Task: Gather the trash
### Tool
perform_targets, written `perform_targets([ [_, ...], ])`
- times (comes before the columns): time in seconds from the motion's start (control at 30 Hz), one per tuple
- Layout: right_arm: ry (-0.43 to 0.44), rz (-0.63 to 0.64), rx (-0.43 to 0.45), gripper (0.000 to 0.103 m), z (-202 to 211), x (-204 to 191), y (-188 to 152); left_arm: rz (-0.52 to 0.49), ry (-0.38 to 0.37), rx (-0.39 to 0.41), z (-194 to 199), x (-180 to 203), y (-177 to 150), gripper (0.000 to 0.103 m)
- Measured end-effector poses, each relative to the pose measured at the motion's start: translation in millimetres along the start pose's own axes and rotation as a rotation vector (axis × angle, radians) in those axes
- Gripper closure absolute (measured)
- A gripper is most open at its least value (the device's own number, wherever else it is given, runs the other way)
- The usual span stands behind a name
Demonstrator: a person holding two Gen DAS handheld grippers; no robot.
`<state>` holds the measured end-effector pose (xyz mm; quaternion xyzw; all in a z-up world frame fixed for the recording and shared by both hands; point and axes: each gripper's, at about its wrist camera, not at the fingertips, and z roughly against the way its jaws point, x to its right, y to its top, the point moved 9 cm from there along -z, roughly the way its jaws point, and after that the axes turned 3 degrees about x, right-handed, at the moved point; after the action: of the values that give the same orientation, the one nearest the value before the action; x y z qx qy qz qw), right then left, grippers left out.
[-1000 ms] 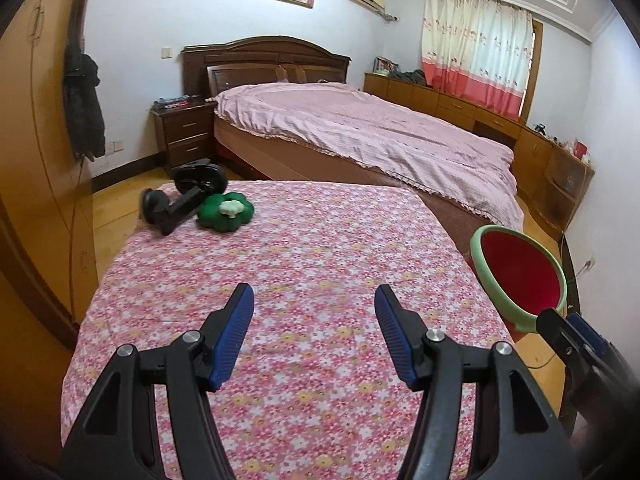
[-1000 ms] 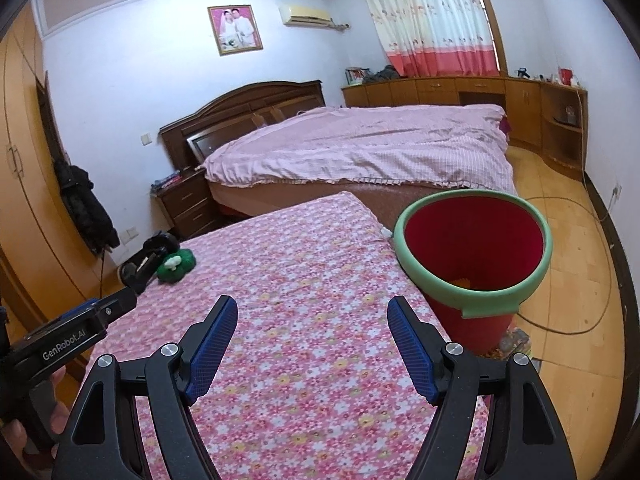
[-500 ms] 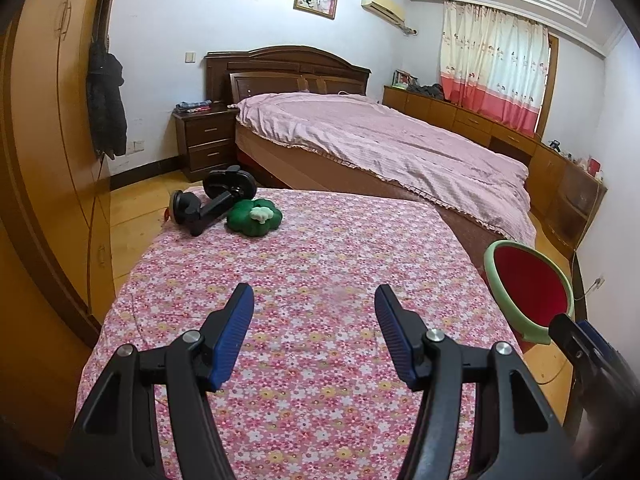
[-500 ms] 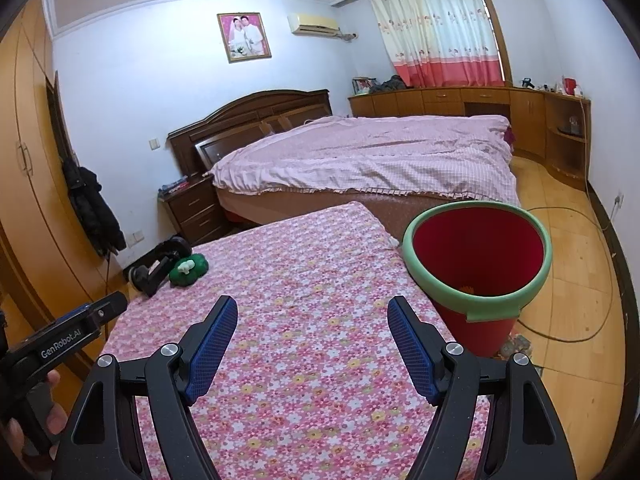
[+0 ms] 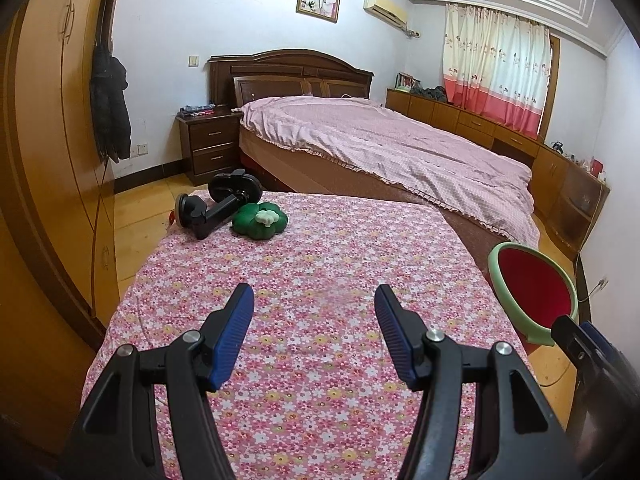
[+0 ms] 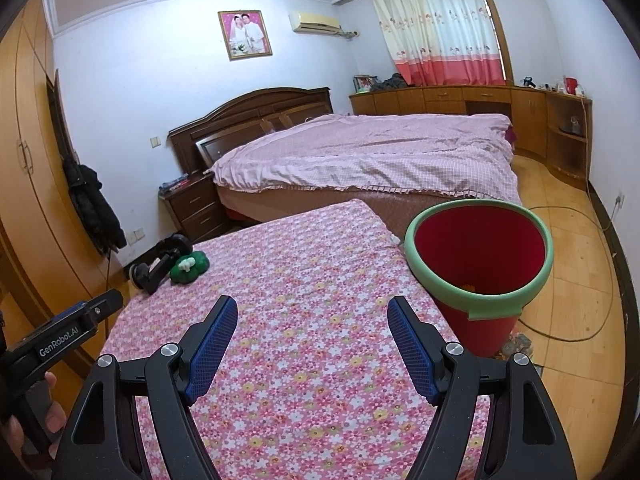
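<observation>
Over the floral tablecloth, both the left gripper and the right gripper, gaping and empty, should approach the green plush toy low before lifting it toward the red bin.

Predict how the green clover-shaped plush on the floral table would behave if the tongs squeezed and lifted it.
The green plush looks stuffed and lobed, so it would probably squash under the pads, not resist. It seems light for its size. Lying flat on the floral cloth, it should not roll.
</observation>
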<state>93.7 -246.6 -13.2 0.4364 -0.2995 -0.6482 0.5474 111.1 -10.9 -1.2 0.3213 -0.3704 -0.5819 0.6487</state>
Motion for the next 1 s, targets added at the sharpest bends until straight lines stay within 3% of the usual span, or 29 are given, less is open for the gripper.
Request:
perform_targets([
  [1.0,0.009,-0.006,0.003,0.025,1.5,-0.3,-1.1,-0.003,0.013,-0.013,-0.7,1.5,-3.8,0.040],
])
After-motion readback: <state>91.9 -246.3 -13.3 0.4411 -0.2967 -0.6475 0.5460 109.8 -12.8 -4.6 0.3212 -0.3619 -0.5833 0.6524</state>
